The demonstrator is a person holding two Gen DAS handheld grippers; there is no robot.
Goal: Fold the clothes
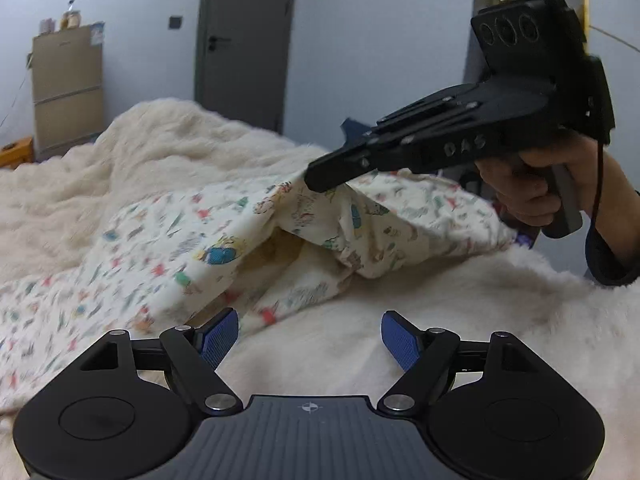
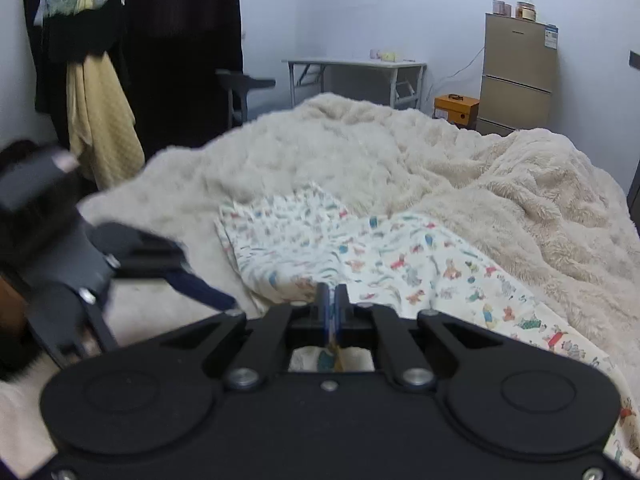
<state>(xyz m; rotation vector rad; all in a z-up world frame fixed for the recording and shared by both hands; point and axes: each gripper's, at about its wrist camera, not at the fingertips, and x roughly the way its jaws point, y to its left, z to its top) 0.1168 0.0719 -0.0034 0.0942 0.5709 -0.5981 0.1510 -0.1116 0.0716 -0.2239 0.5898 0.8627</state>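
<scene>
A cream garment with small coloured animal prints lies on a fluffy cream blanket. My left gripper hovers low over the blanket just in front of the garment's near edge, open, with nothing between its blue pads. My right gripper, held by a hand, is shut on a raised fold of the garment and lifts it like a tent. In the right wrist view the right gripper pinches the printed garment between its closed fingers. The left gripper appears blurred at the left.
The blanket covers the whole bed in rumpled mounds. Beyond it stand a beige fridge, an orange box, a white folding table and a chair. Dark clothes and a yellow towel hang at left. A grey door is behind.
</scene>
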